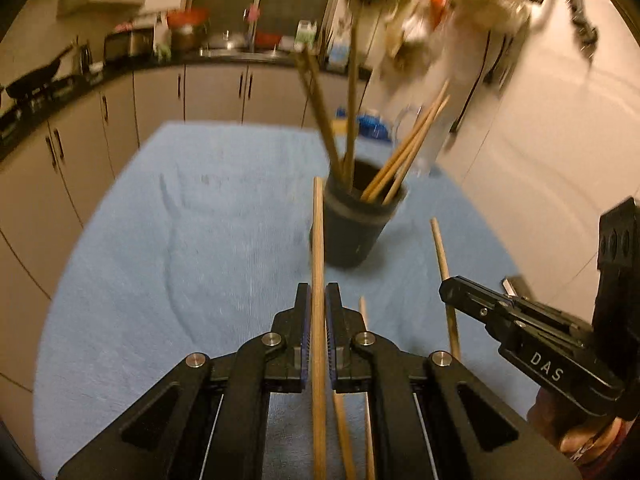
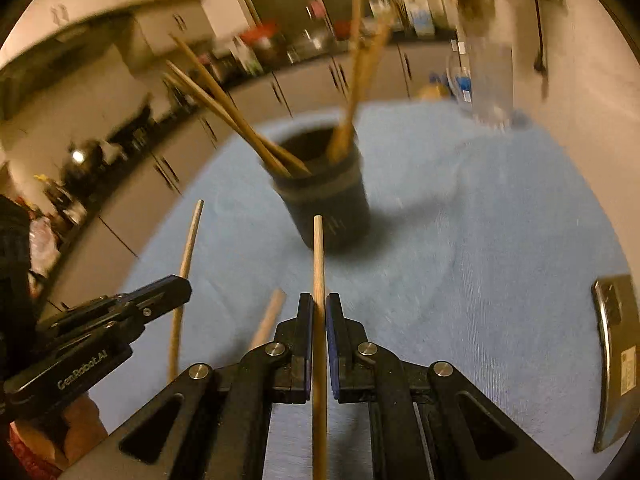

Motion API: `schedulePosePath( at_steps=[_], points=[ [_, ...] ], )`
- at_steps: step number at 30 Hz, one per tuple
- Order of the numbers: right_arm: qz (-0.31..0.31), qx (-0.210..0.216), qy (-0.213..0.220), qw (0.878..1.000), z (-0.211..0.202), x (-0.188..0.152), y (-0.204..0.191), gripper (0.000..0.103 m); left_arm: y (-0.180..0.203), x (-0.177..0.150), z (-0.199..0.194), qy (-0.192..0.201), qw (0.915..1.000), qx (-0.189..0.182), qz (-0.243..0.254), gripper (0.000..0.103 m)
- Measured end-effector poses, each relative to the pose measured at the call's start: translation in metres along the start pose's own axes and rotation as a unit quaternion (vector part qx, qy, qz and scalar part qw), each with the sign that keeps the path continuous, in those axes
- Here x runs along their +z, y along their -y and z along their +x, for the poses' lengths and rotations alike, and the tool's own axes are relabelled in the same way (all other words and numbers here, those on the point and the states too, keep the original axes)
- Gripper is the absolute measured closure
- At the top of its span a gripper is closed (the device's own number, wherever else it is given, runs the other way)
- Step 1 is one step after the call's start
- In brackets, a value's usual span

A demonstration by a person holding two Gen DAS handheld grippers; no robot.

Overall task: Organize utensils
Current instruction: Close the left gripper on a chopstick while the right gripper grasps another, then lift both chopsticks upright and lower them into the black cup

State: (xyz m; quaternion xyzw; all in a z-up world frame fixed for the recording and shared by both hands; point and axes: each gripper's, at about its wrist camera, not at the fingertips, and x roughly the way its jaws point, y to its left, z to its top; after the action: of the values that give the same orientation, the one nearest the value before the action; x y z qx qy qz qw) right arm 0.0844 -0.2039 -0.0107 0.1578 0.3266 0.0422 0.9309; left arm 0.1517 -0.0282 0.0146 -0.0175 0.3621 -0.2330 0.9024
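A dark cylindrical holder (image 1: 354,224) (image 2: 330,200) stands on the blue cloth with several wooden chopsticks leaning in it. My left gripper (image 1: 318,296) is shut on a wooden chopstick (image 1: 318,248) that points toward the holder. My right gripper (image 2: 319,306) is shut on another wooden chopstick (image 2: 318,256), its tip just short of the holder. The right gripper (image 1: 452,290) also shows in the left wrist view with its chopstick (image 1: 440,248); the left gripper (image 2: 176,286) shows in the right wrist view with its chopstick (image 2: 188,248). A loose chopstick (image 2: 268,320) lies on the cloth below.
A blue cloth (image 1: 180,240) covers the table. A phone (image 2: 614,360) lies at the cloth's right edge. A clear glass mug (image 2: 484,80) stands at the far right. Kitchen cabinets and a cluttered counter (image 1: 160,56) run behind and to the left.
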Motion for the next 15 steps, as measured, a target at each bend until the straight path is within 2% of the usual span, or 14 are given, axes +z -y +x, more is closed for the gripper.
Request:
schedulePosePath(
  at_steps=[6,15],
  points=[
    [-0.013,0.023,0.101,0.995,-0.048,-0.001,-0.018,0.096,0.013,0.002,-0.041,0.044,0.9989,-0.011,0.010,0.097],
    [-0.013,0.014,0.126,0.992,-0.060,0.004,-0.025,0.096,0.017,0.006,-0.050,0.060,0.9980,-0.017,0.011,0.097]
  ],
)
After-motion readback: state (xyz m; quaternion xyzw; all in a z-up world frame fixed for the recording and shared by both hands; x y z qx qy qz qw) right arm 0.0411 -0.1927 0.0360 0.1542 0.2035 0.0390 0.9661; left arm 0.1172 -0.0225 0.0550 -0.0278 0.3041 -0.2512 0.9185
